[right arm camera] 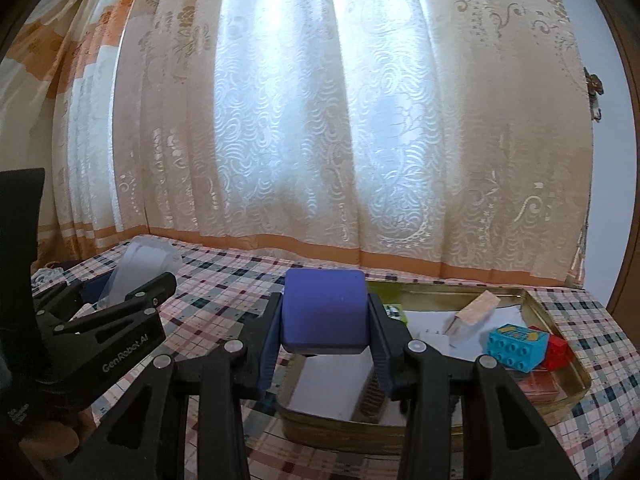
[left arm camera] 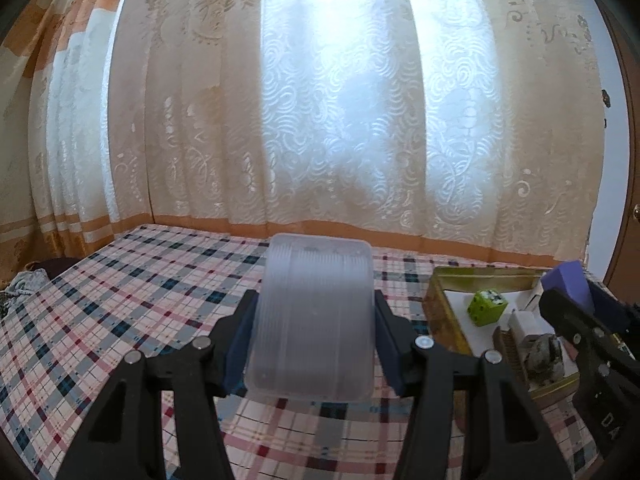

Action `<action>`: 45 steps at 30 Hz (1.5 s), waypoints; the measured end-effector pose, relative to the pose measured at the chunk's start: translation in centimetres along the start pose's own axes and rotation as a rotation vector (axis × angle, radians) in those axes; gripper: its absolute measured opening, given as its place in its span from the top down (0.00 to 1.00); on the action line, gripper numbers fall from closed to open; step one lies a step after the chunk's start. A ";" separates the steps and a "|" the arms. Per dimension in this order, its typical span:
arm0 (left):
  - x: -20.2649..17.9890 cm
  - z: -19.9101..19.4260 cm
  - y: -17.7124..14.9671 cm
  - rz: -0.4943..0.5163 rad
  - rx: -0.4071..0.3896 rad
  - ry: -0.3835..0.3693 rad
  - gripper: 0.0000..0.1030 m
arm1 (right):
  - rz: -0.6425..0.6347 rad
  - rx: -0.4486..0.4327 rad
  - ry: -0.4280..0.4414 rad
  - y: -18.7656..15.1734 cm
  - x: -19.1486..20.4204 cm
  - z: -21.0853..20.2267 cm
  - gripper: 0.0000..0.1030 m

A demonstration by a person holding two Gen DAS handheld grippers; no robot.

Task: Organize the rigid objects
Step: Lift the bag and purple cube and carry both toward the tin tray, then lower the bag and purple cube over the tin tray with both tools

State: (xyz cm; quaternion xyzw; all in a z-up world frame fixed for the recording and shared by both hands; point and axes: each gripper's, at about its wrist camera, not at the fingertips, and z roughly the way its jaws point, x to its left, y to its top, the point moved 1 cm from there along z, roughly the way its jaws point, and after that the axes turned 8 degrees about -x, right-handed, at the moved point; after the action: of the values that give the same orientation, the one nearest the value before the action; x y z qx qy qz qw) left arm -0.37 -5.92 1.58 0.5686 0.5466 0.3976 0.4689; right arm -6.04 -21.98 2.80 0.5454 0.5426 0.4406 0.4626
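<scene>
- Frosted, ribbed plastic fills the jaws of your left gripper [left arm camera: 314, 332]: a translucent plastic container [left arm camera: 314, 312], pinched by its two long sides and carried clear of the checked tablecloth [left arm camera: 120, 300].
- Gripping it across the narrow width looks deliberate, since the pads could not span its length; the jaws are clamped on it at a middling spread.
- Your right gripper [right arm camera: 325, 328] is closed on a purple block [right arm camera: 324, 308] with rounded corners, held by its left and right faces and raised above the near end of a gold metal tray [right arm camera: 580, 372].
- The tray lies ahead of and below the right tool, slightly to its right, on the same cloth. White paper lines part of its floor.
- In the tray, to the right of the purple block, sit a pale wooden block [right arm camera: 476, 312], a blue studded brick [right arm camera: 516, 346] and a red brick [right arm camera: 558, 352] touching it.
- From the left tool, the tray is off to the right; a green cube [left arm camera: 487, 306] and a white plug adapter [left arm camera: 528, 326] show inside it.
- The tray seems to be the collecting place, so the purple block is probably bound for it; where the container belongs you cannot tell.
- A patterned curtain [left arm camera: 320, 100] hangs beyond the far edge of the cloth.
</scene>
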 end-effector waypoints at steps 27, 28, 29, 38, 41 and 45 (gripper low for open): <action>-8.2 -0.2 0.5 0.051 -0.012 -0.118 0.47 | 0.034 -0.026 -0.112 0.4 -6.9 -1.4 0.58; -8.5 -0.1 0.5 0.052 -0.010 -0.124 0.47 | 0.037 -0.026 -0.117 0.4 -7.2 -1.5 0.58; -8.8 -0.1 0.5 0.053 -0.009 -0.129 0.47 | 0.040 -0.025 -0.124 0.4 -7.6 -1.5 0.58; -11.6 0.3 0.6 0.066 -0.004 -0.171 0.47 | 0.052 -0.022 -0.171 0.4 -10.2 -1.6 0.58; -12.6 0.4 0.7 0.069 -0.002 -0.188 0.47 | 0.049 -0.019 -0.191 0.4 -11.0 -1.5 0.58; -14.0 0.6 0.7 0.079 0.001 -0.211 0.47 | 0.053 -0.012 -0.223 0.3 -12.4 -1.4 0.58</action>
State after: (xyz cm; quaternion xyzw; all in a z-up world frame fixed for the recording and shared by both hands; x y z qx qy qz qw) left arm -0.81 -19.92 2.98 0.6288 0.4716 0.3533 0.5074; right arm -7.63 -34.33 3.64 0.6026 0.4706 0.3924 0.5114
